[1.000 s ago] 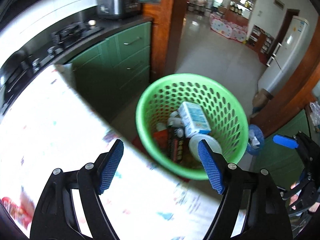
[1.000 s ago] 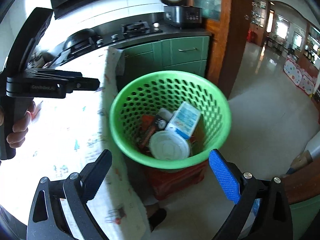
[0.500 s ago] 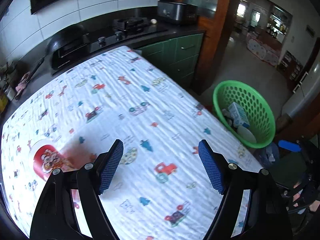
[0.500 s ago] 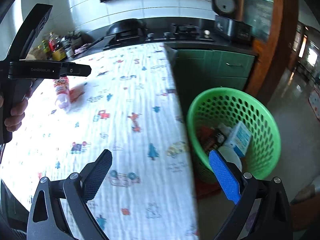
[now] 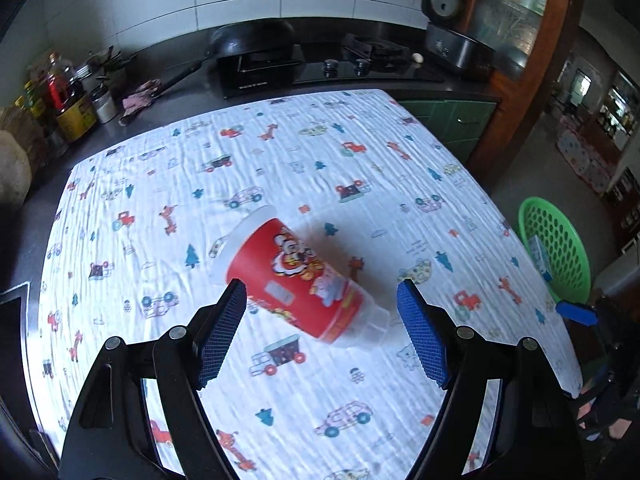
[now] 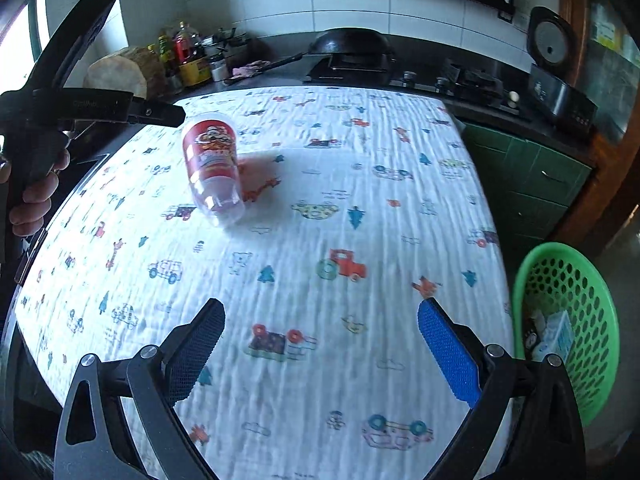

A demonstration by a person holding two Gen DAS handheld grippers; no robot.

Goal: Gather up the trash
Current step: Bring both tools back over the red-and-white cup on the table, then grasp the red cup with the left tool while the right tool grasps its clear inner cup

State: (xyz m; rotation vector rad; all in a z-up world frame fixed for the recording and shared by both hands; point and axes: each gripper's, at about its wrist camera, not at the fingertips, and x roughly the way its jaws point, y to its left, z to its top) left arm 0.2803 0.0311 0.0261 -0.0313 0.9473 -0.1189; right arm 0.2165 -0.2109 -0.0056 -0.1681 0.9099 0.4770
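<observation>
A red printed plastic cup [image 5: 296, 278] lies on its side on the patterned tablecloth [image 5: 280, 168]; it also shows in the right wrist view [image 6: 212, 168]. My left gripper [image 5: 320, 334] is open, hovering over the cup with the cup between and just ahead of its blue pads. My right gripper [image 6: 322, 350] is open and empty above the table's near side. The green perforated basket [image 6: 568, 320] stands on the floor off the table's right edge, holding a milk carton and other trash; it also shows in the left wrist view [image 5: 556, 248].
A dark counter behind the table carries a wok [image 6: 348, 46], a gas hob [image 5: 372, 56], a rice cooker [image 5: 456, 44] and bottles and jars [image 5: 60, 96]. Green cabinets [image 6: 532, 176] stand beside the basket.
Both grippers have swung away from the basket and back over the table. The left gripper has moved up to the red cup, which now sits between its open fingers.
</observation>
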